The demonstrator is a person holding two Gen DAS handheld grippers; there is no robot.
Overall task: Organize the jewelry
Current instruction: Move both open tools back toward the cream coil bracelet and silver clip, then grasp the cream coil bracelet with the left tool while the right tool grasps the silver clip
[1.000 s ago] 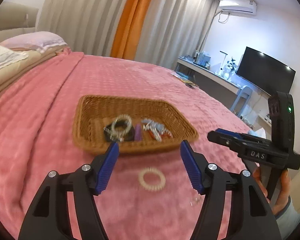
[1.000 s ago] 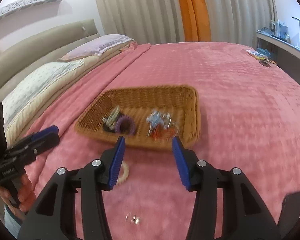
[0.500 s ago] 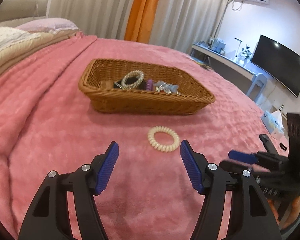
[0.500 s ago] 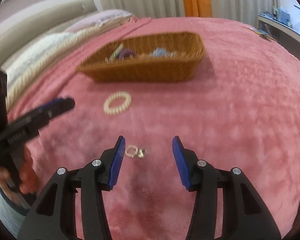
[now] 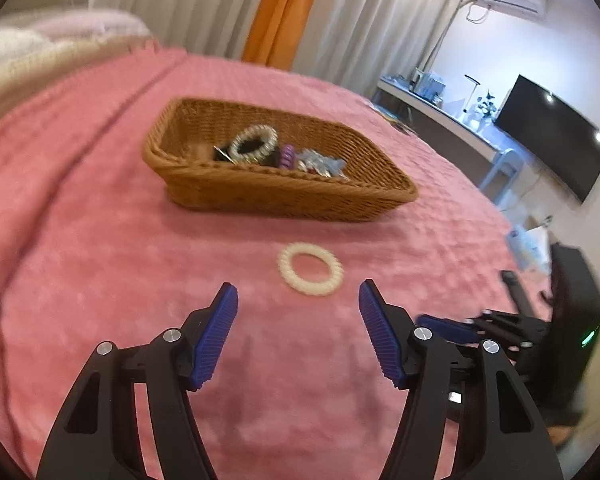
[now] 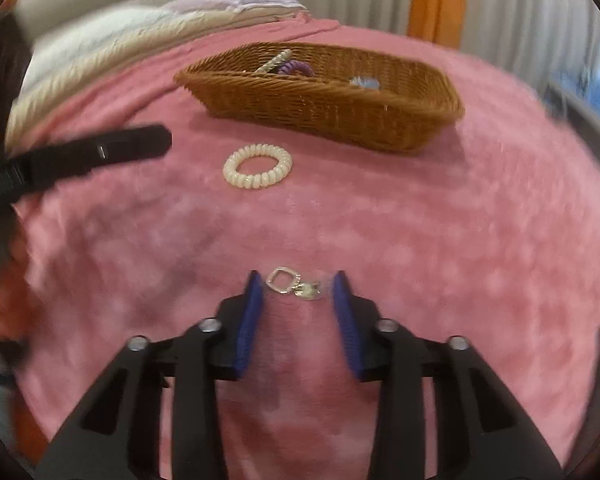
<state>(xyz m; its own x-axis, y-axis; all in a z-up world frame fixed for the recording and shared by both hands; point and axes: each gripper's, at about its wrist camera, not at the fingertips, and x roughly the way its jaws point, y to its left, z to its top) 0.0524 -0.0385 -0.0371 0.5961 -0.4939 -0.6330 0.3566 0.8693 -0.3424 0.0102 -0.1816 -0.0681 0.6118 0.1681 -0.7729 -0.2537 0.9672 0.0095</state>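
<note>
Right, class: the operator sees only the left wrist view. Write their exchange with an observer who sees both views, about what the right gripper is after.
Operator: What is my right gripper over?
Observer: A small silver trinket lies on the pink blanket, between the fingers of the right gripper.
Operator: Is it gripped yet?
Observer: No. The jaws stand open, one on either side of it.
</note>
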